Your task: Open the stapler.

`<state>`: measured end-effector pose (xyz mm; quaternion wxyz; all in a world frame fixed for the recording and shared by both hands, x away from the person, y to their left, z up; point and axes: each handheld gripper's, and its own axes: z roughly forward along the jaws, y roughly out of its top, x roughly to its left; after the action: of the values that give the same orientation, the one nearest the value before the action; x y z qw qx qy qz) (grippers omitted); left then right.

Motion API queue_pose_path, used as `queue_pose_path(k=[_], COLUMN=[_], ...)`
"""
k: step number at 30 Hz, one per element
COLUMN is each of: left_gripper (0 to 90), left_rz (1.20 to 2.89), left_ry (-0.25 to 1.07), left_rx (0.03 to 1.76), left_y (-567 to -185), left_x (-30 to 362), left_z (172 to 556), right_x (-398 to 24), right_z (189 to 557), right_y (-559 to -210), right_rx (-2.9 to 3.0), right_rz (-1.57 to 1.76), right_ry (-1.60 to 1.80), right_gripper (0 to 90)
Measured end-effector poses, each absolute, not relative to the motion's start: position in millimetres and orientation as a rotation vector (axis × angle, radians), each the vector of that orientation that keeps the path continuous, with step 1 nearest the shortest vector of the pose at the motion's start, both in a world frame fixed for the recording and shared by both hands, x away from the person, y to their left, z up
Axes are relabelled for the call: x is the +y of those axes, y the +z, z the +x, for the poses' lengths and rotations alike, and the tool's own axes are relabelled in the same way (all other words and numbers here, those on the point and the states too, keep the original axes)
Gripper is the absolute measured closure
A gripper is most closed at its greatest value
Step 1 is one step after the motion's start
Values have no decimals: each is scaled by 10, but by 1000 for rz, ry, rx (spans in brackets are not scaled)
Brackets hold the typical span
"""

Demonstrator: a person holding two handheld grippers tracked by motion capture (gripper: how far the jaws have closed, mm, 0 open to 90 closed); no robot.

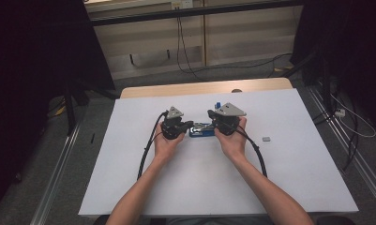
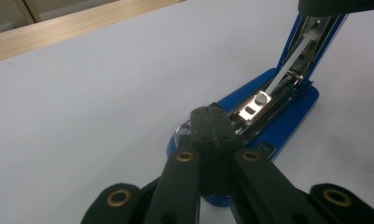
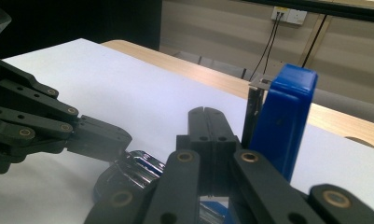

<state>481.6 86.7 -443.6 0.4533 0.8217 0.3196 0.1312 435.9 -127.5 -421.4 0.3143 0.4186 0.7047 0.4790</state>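
A blue stapler lies in the middle of the white table, hinged open. Its lid stands upright and its metal magazine is bared above the base. My left gripper is shut, jaws together with nothing between them. In the left gripper view its tips rest at the stapler's front end. My right gripper is also shut and empty, its jaws just beside the raised lid; I cannot tell whether they touch. The left gripper reaches onto the shiny metal part.
A small grey block lies on the table to the right of the hands. A wooden strip borders the far edge. Cables hang on the wall beyond, and black cables trail from both grippers toward the near side.
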Motion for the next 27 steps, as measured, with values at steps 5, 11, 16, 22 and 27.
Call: queue_pose_path(k=[5,11,16,22,27], left_gripper=[900,900,900,900,900], left_rz=[2033,2032,2034,2031,2032], left_ry=[327,328,329,325,327], left_rx=[787,782,783,785,783], left_y=[-4434,-4436,-4434,-4436,-4436], left_x=[865,867,867,868,872], left_z=[4814,4814,4813,4814,4817], right_x=[-1278,-1343,-1381,-1395,-1454], right_z=[4354,4338,4322,4314,4307], right_y=[-4216,-4216,-4212,-4205,-4206], right_rx=[1858,1849,1848,1856,1850], right_rz=[1103,1111,1114,1110,1124], right_ry=[1266,1265,1270,1262,1253], right_gripper=[900,900,900,900,900])
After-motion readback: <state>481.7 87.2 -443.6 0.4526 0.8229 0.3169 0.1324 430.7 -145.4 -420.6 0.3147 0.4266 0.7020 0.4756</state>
